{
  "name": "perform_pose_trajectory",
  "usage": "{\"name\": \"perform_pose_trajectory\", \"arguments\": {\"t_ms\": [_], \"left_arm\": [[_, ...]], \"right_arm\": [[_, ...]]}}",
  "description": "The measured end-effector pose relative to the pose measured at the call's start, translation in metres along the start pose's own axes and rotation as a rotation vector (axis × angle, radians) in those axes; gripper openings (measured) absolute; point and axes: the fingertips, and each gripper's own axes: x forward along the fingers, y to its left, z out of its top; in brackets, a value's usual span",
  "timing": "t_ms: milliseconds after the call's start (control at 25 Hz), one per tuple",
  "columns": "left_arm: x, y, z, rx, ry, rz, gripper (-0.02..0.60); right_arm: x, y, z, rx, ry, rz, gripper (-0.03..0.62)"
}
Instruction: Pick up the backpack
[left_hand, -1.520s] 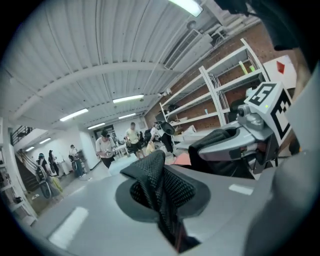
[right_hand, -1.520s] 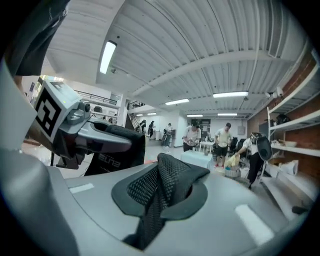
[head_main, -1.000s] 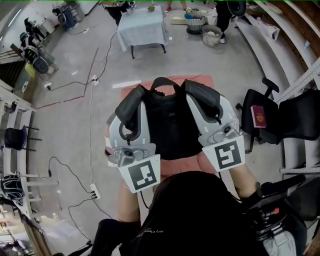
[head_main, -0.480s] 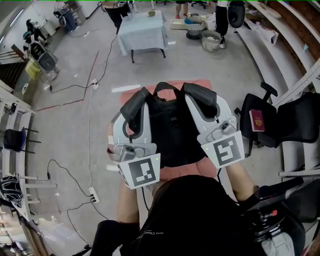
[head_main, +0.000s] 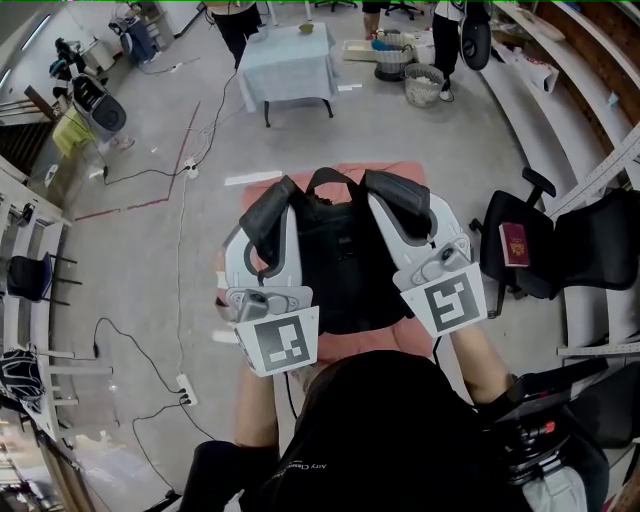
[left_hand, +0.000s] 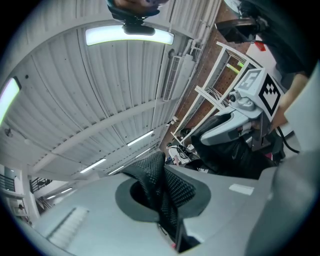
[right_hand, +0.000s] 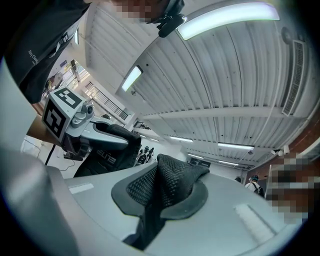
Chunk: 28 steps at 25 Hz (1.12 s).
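**Desk:** A pink-covered desk (head_main: 398, 172) lies directly below the work area.

**Task item:** The black backpack (head_main: 340, 270) hangs over this desk, between the two tools and in front of the person. No view confirms whether its base is clear of the surface.

**Grippers:** The left hand-held gripper (head_main: 263, 222) is clamped on the left mesh shoulder strap (left_hand: 161, 187). The right hand-held gripper (head_main: 406, 205) is clamped likewise on the right mesh shoulder strap (right_hand: 167, 186). In both, the padding is bunched between nearly closed jaws.

**Step in hand:** The lift is judged to be under way. To do it well, raise both tools together and keep them level so the load stays shared. Keep the clamping firm, as mesh padding can creep out of a narrow bite. Avoid spreading the tools apart, which would drag the straps sideways.

**Change from the frame one second earlier:** Both grips are unchanged. The backpack sits in much the same place over the desk, and only a slight roll of the right marker cube (head_main: 444, 306) is noted
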Motion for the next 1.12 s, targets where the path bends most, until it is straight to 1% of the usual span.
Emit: {"name": "perform_pose_trajectory", "arguments": {"t_ms": [160,320,640,720,920,1000,1080,1120], "left_arm": [[0.0,0.0,0.002,0.007,-0.001,-0.001,0.031],[-0.002,0.001,0.004,0.008,-0.018,0.019,0.031],[-0.006,0.002,0.004,-0.017,-0.031,0.025,0.031],[-0.006,0.003,0.004,-0.031,-0.027,0.024,0.031],[-0.002,0.002,0.0,-0.038,-0.017,0.018,0.031],[-0.001,0.0,-0.006,-0.07,-0.006,0.018,0.031],[-0.003,-0.004,-0.015,-0.136,0.013,0.017,0.031],[-0.001,-0.004,-0.013,-0.133,0.006,0.013,0.031]], "right_arm": [[0.001,-0.001,-0.001,0.009,0.007,-0.004,0.043],[0.003,-0.003,0.002,-0.018,-0.009,-0.003,0.043],[0.0,0.0,0.001,-0.019,-0.003,-0.009,0.043],[-0.001,0.0,0.002,-0.02,-0.001,-0.008,0.043],[-0.002,0.001,-0.004,-0.003,0.024,-0.011,0.043],[-0.001,0.0,-0.004,-0.011,0.019,-0.01,0.043],[-0.002,-0.002,-0.006,-0.014,0.021,-0.012,0.043],[-0.003,-0.003,-0.008,-0.013,0.023,-0.013,0.043]]}}
